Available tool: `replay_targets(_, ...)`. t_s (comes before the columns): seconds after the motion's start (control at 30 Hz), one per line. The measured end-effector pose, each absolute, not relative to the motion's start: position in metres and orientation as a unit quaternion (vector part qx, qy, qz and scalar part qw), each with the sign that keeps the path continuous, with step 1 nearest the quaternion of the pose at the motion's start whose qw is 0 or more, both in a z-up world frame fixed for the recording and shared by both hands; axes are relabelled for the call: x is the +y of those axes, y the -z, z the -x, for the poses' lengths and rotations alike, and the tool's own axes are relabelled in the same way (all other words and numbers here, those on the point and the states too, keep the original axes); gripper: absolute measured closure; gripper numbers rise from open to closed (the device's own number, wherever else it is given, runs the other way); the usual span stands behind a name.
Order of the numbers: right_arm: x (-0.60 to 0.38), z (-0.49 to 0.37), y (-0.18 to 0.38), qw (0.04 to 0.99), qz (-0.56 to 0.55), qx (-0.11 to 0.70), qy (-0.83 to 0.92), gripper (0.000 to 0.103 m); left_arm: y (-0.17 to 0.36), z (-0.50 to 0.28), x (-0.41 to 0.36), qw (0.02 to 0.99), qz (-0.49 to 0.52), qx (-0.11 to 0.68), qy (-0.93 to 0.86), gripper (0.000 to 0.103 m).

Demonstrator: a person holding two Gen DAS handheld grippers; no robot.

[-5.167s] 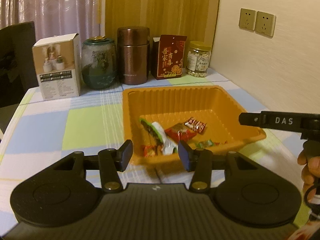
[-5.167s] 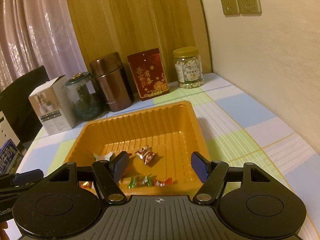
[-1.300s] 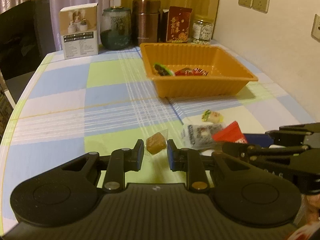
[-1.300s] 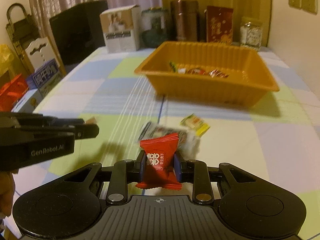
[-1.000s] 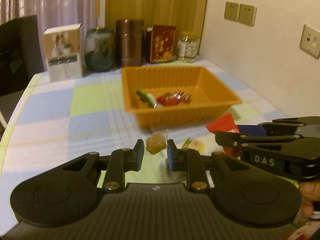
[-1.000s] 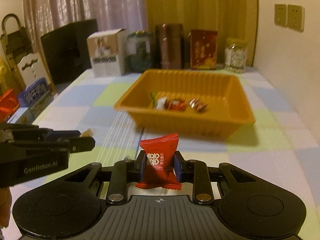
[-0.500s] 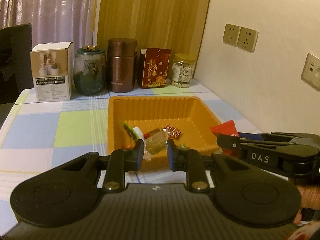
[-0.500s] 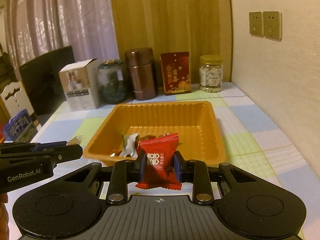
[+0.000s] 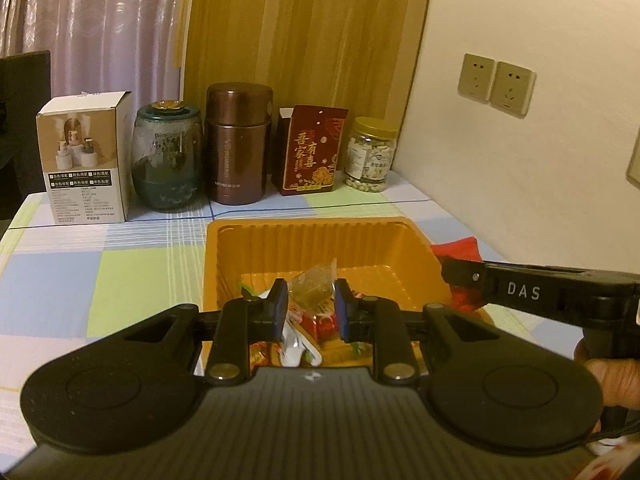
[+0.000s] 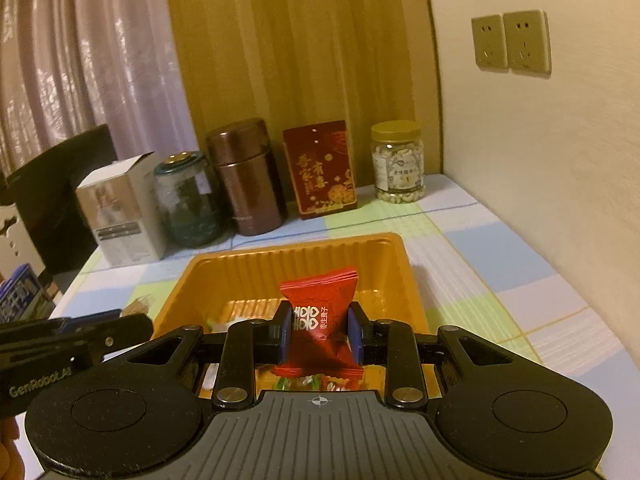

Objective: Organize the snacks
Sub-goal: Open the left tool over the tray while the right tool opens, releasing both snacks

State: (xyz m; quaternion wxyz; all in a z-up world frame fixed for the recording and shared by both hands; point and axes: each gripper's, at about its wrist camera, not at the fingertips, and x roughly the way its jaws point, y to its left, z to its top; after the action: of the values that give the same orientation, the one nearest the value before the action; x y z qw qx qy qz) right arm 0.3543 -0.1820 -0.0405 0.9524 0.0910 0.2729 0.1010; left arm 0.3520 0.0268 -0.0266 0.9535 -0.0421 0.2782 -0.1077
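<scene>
Both tools now hang over the orange tray (image 9: 308,240) (lifted off the table): left tool (image 9: 311,308) pinching a brown candy (image 9: 314,286), right tool (image 10: 321,334) pinching a red packet (image 10: 320,320), ready to drop.

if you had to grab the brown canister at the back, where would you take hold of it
Probably the brown canister at mid-body, tongs coming level from the front: it stands upright, and the green jar and red box crowd its two sides.

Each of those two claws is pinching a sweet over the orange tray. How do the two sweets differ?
The red packet in the right gripper is opaque, with white printed characters; the brown candy in the left gripper sits in a clear wrapper with no print visible. The red packet looks larger and stands upright; the brown candy sits tilted. Both are clamped above the orange tray.
</scene>
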Motion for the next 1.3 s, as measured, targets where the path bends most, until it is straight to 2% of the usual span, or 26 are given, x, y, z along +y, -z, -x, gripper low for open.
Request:
replay_targets(0.37, -0.181, -0.388, 0.057, 0.946, -0.106, 0.293, -0.092, 0.074, 0.043, -0.386, 0.032, 0.949, 0.057, 0.292, 0.104, 0.080)
replay_targets(0.4, -0.181, -0.389, 0.058, 0.945, -0.107, 0.295, -0.091, 0.074, 0.044, -0.389, 0.030, 0.949, 0.050, 0.292, 0.105, 0.075)
replay_targets(0.43, -0.182, -0.390, 0.059, 0.944, -0.109, 0.297, -0.091, 0.074, 0.045, -0.390, 0.028, 0.950, 0.041, 0.292, 0.106, 0.065)
replay_targets(0.5, -0.181, -0.391, 0.060, 0.943, -0.113, 0.299, -0.094, 0.074, 0.047, -0.391, 0.026, 0.952, 0.029, 0.289, 0.096, 0.059)
replay_targets(1.3, -0.180, -0.390, 0.063, 0.938, -0.127, 0.302, -0.113, 0.074, 0.056, -0.388, 0.037, 0.945, 0.030, 0.317, 0.072, 0.059)
